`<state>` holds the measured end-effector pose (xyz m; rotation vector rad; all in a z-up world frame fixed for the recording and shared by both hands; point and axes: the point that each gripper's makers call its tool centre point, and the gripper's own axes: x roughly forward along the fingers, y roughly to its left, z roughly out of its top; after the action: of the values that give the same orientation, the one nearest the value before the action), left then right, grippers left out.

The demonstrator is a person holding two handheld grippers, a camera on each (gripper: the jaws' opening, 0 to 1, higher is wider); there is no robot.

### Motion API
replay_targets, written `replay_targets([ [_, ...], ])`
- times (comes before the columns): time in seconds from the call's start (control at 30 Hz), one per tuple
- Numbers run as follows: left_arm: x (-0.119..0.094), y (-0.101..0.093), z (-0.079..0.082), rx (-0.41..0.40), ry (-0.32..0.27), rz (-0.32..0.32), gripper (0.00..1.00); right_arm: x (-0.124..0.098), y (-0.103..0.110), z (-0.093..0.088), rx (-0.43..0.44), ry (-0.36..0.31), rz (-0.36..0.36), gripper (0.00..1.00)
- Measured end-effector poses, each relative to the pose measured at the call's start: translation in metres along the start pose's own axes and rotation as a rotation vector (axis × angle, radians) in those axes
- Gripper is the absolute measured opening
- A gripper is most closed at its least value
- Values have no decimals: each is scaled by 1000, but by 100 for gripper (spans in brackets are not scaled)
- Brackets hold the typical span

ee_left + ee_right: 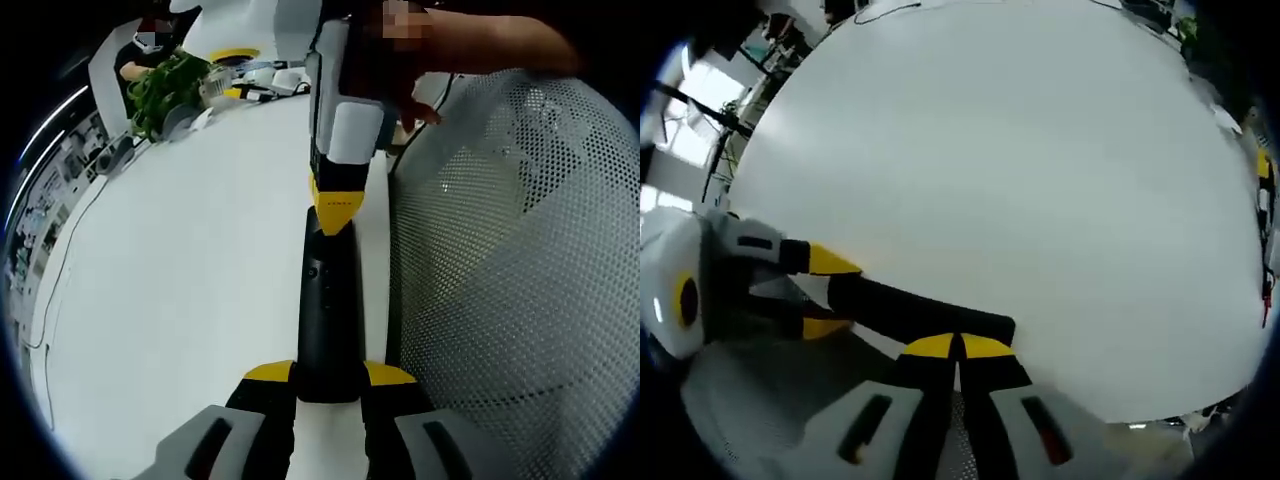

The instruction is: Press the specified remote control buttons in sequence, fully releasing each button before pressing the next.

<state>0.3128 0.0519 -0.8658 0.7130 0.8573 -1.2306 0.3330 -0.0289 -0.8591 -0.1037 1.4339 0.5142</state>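
Note:
A long black remote [328,310] lies lengthwise on the white table [180,300], near its edge. My left gripper [328,373] is shut on the remote's near end, a yellow tip on each side. From the top of this view my right gripper [335,208] comes down with its yellow tips together, touching the remote's far end. In the right gripper view the right gripper [958,347] is shut, its tips resting on the remote [910,310]. The left gripper [828,293] clamps the other end from the left. The buttons are too dark to make out.
A white mesh chair back [510,260] stands close beside the table on the right. A green plant [165,85] and small clutter [250,75] sit at the table's far end. A person's hand [480,50] holds the right gripper. Open white tabletop [1020,150] stretches beyond the remote.

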Motion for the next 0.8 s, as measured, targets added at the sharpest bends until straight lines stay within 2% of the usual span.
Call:
replay_targets([
  [0.1, 0, 0, 0, 0, 0, 0, 25, -1, -3, 0, 10, 0, 7, 0],
  [0.27, 0, 0, 1, 2, 0, 2, 25, -1, -4, 0, 94, -1, 39, 0],
  [0.53, 0, 0, 1, 4, -6, 1, 25, -2, -3, 0, 95, 1, 50, 0],
  [0.8, 0, 0, 1, 2, -7, 0, 25, -4, 7, 15, 108, -91, 119, 0],
])
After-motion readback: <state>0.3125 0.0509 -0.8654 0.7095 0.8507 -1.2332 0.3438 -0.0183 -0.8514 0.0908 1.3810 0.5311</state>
